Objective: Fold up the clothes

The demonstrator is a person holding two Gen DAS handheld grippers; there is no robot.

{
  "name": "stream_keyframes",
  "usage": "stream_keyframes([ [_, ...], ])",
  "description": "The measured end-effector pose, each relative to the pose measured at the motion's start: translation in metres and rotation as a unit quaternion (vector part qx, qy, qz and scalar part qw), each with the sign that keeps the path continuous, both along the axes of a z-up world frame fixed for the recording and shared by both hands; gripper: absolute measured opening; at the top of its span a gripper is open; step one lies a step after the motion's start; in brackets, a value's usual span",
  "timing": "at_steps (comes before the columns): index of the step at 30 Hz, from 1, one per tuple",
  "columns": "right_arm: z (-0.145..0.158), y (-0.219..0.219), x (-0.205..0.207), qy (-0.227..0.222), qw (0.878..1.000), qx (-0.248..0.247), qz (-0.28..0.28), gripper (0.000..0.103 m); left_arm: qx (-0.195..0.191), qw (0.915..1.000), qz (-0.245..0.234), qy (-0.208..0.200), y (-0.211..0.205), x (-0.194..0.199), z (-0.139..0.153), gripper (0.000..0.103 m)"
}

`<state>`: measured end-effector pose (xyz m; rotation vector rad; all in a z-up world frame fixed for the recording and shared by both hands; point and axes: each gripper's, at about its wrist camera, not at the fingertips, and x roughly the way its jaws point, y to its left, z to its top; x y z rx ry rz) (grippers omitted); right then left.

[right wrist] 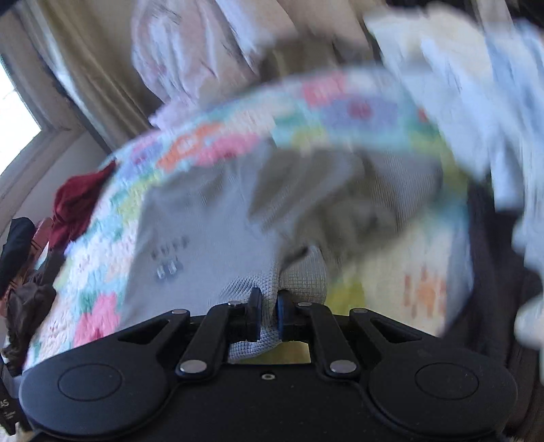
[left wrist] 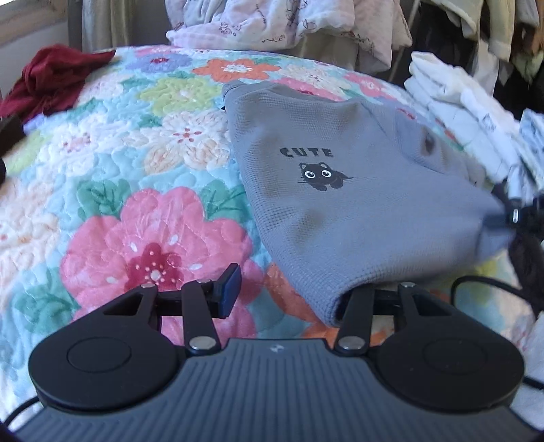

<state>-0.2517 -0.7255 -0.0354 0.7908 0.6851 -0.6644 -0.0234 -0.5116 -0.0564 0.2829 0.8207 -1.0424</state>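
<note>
A grey waffle-knit shirt [left wrist: 340, 190] with "CUTE" and a black cat print lies on the floral quilt [left wrist: 136, 176]. My left gripper [left wrist: 289, 292] is open; its left finger [left wrist: 227, 289] is bare, and the shirt's near hem drapes over and hides the right finger. My right gripper [right wrist: 268, 314] is shut on a bunched edge of the grey shirt [right wrist: 210, 231], and it shows at the shirt's right corner in the left wrist view [left wrist: 510, 217]. The right wrist view is motion-blurred.
A dark red garment [left wrist: 51, 81] lies at the quilt's far left. Folded white clothes [left wrist: 469, 112] are stacked at the right. A pale printed cloth [left wrist: 272, 23] hangs behind the bed. A black cable [left wrist: 493, 285] runs at the right.
</note>
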Motion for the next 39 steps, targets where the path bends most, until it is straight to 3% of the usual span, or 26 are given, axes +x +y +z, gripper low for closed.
stream_keyframes([
  [2,-0.011,-0.002,-0.008,0.008,0.999,0.041,-0.017,0.017,0.003,1.0000,-0.003,-0.008,-0.001,-0.003,-0.001,0.047],
  [4,-0.007,-0.002,-0.014,-0.007,0.999,0.042,-0.032,0.019,0.002,0.9999,-0.003,-0.013,0.000,-0.003,-0.002,0.048],
  [5,-0.005,-0.002,-0.016,-0.018,0.998,0.043,-0.037,0.032,0.001,0.9999,-0.002,-0.012,0.001,-0.004,-0.004,0.048],
  [7,-0.006,-0.003,-0.017,-0.032,0.997,0.054,-0.039,0.043,-0.004,0.9999,0.000,-0.009,0.003,-0.003,-0.006,0.049],
  [9,-0.012,-0.003,-0.014,-0.019,0.997,0.060,-0.036,0.043,-0.011,0.9999,0.001,-0.006,0.006,-0.002,-0.007,0.049],
  [10,-0.013,-0.001,-0.010,-0.015,0.998,0.058,-0.026,0.043,-0.013,0.9999,0.001,-0.004,0.007,-0.002,-0.007,0.049],
  [13,-0.008,0.010,0.003,-0.007,0.999,0.028,0.020,0.007,-0.018,0.9998,0.003,0.000,0.007,-0.001,-0.008,0.049],
  [16,0.009,0.028,0.012,0.015,0.997,-0.072,0.036,0.007,-0.017,0.9998,0.005,0.001,0.006,-0.001,-0.008,0.052],
  [20,0.036,0.031,0.021,0.007,0.985,-0.161,0.059,0.005,-0.008,1.0000,0.006,-0.001,0.003,-0.004,-0.005,0.057],
  [25,0.049,0.013,0.014,0.025,0.979,-0.197,0.047,0.004,0.017,0.9991,-0.028,-0.028,-0.005,-0.018,0.003,0.069],
  [29,0.023,-0.004,0.012,0.071,0.983,-0.164,0.040,0.004,0.046,0.9928,-0.083,-0.073,-0.011,-0.037,0.014,0.071],
  [32,0.006,-0.021,0.011,0.083,0.989,-0.113,0.036,0.004,0.036,0.9928,-0.095,-0.064,-0.003,-0.038,0.025,0.071],
  [37,-0.003,-0.032,0.011,0.088,0.994,-0.047,0.034,0.008,-0.040,0.9967,-0.046,0.053,0.021,-0.002,0.040,0.074],
  [39,-0.005,-0.033,0.007,0.091,0.995,-0.030,0.020,0.025,-0.052,0.9943,-0.024,0.090,0.022,0.016,0.035,0.077],
])
